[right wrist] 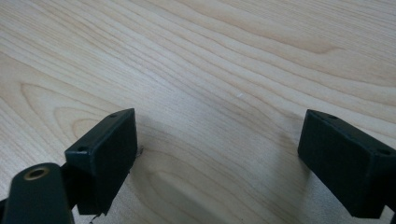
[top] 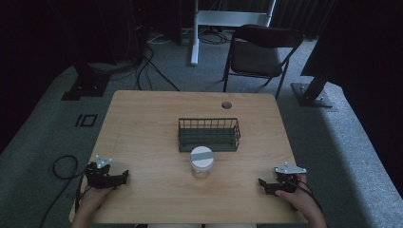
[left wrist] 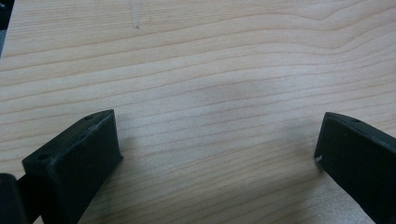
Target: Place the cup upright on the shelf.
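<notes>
A clear jar with a white lid (top: 202, 161) stands near the middle of the wooden table (top: 142, 123), just in front of a dark wire basket (top: 208, 134) that looks empty. My left gripper (top: 124, 176) rests on the table at the front left, held by a hand, its tips pointing toward the jar. In the left gripper view my left gripper (left wrist: 217, 135) is open, with bare wood between its jaws. My right gripper (top: 262, 184) rests at the front right, also held by a hand. My right gripper (right wrist: 217, 135) stands open over bare wood.
A round cable hole (top: 226, 104) sits near the table's far edge. Behind the table stands a dark folding chair (top: 259, 52) on grey carpet, with cables (top: 147, 66) and dark stand bases (top: 85, 85) at the left and right. A cable loop (top: 64, 166) lies left of the table.
</notes>
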